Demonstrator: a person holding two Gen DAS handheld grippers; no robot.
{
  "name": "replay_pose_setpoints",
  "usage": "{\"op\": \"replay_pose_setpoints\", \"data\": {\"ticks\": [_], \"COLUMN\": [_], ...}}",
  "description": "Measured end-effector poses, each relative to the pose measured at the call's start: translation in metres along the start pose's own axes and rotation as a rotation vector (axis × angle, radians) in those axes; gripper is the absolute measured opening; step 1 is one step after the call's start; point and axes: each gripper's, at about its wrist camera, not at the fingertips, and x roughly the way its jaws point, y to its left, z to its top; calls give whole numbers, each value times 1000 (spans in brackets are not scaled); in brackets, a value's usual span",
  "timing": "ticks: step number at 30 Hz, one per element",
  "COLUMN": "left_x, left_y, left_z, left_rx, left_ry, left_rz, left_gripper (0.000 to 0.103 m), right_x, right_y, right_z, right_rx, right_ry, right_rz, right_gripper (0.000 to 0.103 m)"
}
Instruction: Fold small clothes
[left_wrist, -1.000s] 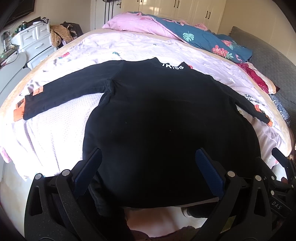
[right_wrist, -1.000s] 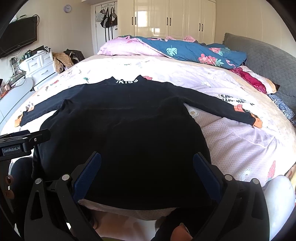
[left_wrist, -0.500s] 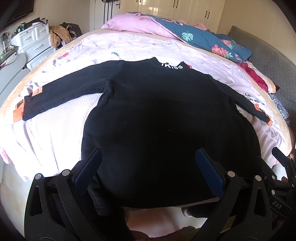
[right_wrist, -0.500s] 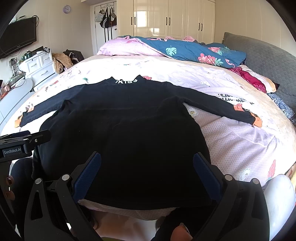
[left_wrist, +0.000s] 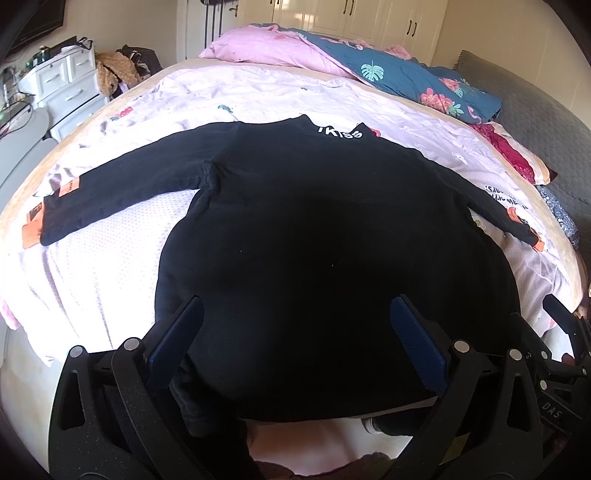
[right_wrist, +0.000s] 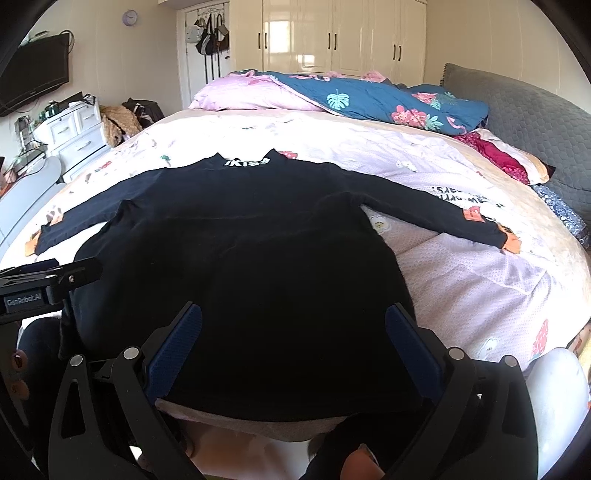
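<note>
A small black long-sleeved top (left_wrist: 314, 221) lies flat on the bed with both sleeves spread out. White lettering marks its collar (left_wrist: 340, 132) at the far side, and orange patches sit at the cuffs (right_wrist: 511, 240). My left gripper (left_wrist: 295, 310) hovers open over the left part of the hem, nothing between its blue pads. In the right wrist view the same top (right_wrist: 240, 258) fills the middle, and my right gripper (right_wrist: 293, 312) stands open over the right part of the hem. The near hem hangs at the bed's front edge.
The pink patterned sheet (left_wrist: 110, 266) shows bare on both sides of the top. A pink pillow and blue floral duvet (right_wrist: 369, 99) are piled at the far side, a grey headboard (right_wrist: 517, 122) is on the right, and white drawers (right_wrist: 74, 129) are at the left.
</note>
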Motion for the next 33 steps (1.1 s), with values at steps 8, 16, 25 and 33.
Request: {"op": "replay_pose_setpoints", "data": {"ticks": [8,16,25,33], "left_x": [12,26,34,44], "left_y": [-12,-26,-30,-29], "left_z": [12,31,54,75], "left_rx": [17,30,16,-10], "left_ry": [10,13,9,3], "left_rz": [-1,2,-1,2], "left_gripper": [95,95,95,95], "right_x": [13,29,45,58], "right_y": [-14,-27,-37,-44], "right_z": [15,34,60,87], "right_rx": [30,64,128,156], "right_ry": [12,32,54,46], "right_rz": [-27,-56,-30,-45], "right_gripper": [99,99,99,99]}}
